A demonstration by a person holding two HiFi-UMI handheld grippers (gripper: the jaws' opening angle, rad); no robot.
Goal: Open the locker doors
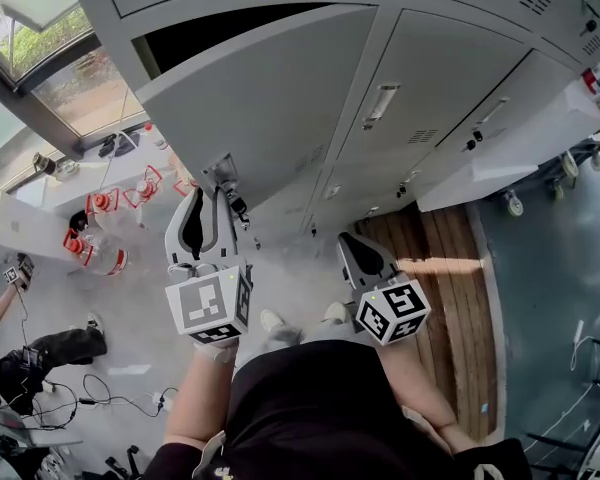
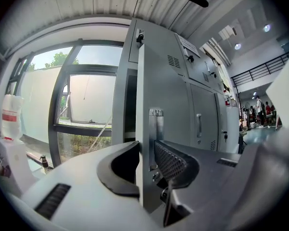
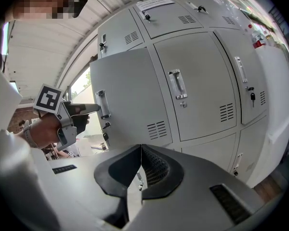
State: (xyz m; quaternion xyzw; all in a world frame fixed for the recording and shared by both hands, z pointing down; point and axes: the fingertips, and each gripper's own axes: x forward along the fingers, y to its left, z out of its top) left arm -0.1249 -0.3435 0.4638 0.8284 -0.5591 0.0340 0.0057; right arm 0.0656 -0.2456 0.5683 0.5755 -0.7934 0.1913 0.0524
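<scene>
Step in hand: swinging open the door [image 1: 255, 108] at the left end of the lockers [image 1: 500, 28]. I judge the task to be in its early part.
Door: partly open. Its free left edge stands out from the frame, with a dark gap behind it, and the hinge side is at the right.
Left claw [image 2: 147, 148]: clamped on the free edge of the door, one jaw on the inner face and the other on the outer face, just below the handle [image 2: 155, 121].
Right claw [image 3: 141, 153]: jaws together with nothing between them. It hangs near the person, apart from the lockers, and points to their lower part.
Next door [image 3: 197, 85]: closed, just to the right of the open one, with its upright pull [image 3: 177, 83] untouched. The other doors in view look closed too.
Next move: probably to draw the edge further out, toward the person, along the arc around the hinge. The grip must stay firm, because the sheet edge is thin and can slip.
After that: the left claw must let go, and one claw has to open and go round the pull of the next door.
Care: a door swung very wide may stand before the next door.
</scene>
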